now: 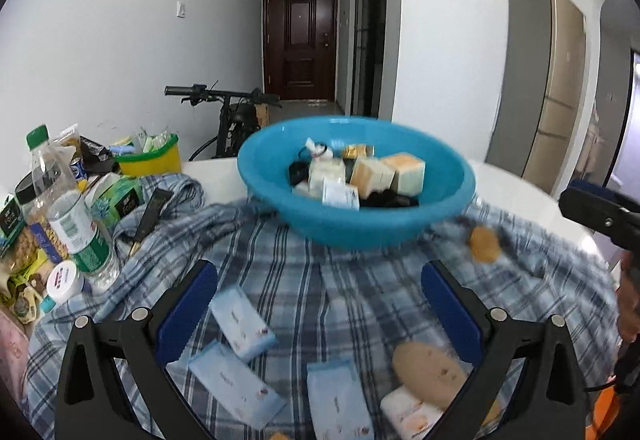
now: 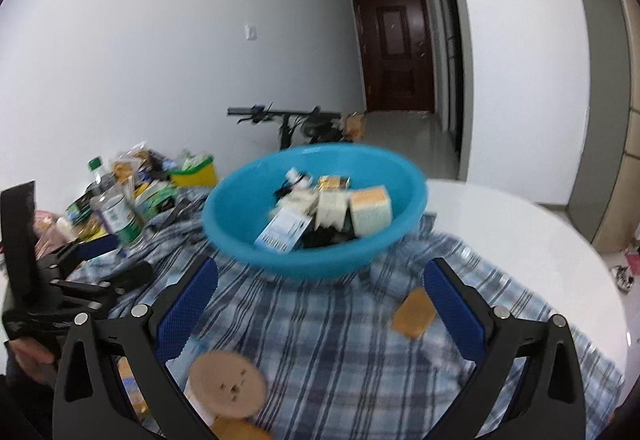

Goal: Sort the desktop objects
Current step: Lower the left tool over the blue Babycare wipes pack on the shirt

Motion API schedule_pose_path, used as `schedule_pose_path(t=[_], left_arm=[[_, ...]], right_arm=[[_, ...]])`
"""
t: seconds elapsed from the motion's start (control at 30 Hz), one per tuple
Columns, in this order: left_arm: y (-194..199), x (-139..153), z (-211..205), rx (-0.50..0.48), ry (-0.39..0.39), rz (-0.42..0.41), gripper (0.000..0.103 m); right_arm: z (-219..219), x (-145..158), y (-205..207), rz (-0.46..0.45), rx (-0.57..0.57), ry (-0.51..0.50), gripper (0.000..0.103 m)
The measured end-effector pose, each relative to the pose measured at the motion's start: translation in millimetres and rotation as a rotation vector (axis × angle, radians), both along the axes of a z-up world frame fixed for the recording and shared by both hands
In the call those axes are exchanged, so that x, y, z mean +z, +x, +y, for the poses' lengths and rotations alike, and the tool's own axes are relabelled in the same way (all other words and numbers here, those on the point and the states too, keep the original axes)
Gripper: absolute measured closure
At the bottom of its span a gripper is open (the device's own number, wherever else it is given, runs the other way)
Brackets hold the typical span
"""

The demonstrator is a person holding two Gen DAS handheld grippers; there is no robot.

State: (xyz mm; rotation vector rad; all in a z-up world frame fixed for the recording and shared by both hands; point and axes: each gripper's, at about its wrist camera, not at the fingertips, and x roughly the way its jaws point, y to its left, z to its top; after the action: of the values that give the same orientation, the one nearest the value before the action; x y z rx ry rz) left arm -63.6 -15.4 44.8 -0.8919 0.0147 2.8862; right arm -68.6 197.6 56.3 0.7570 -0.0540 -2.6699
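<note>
Between both spread hand-held grippers [image 1: 318,296], packets [image 1: 242,322] lie diagonally.

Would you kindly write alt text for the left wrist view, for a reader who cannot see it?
Open left tongs hover empty over a blue plaid cloth strewn with pale blue packets and a round tan disc. Beyond them sits a blue basin holding small boxes; bottles and snacks crowd the left edge.
</note>
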Motion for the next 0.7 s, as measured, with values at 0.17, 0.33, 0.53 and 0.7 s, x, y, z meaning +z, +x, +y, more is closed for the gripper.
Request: schedule_pose_path(t=[0.17,0.33,0.53,0.7], left_arm=[[5.5,-20.6,0.7,-0.017,0.04,-0.06,0.0],[8.6,-37.9,0.4,-0.01,0.025,-0.095,0.0],[12.3,-54.7,0.4,-0.001,0.014,-0.139,0.0],[12.3,-61.6,-3.5,0.009,0.015,-0.164,0.0]], right_arm=[[-2.5,-23.4,9.9,-0.022,-0.022,0.043,0.001],[0.2,-48.8,10.9,-0.083,-0.045,0.071,0.001],[6.8,-67.8,8.2,-0.142,-0.07,0.087,0.001],[10.4,-73.9,7.8,-0.162,-0.078,0.079,0.001]])
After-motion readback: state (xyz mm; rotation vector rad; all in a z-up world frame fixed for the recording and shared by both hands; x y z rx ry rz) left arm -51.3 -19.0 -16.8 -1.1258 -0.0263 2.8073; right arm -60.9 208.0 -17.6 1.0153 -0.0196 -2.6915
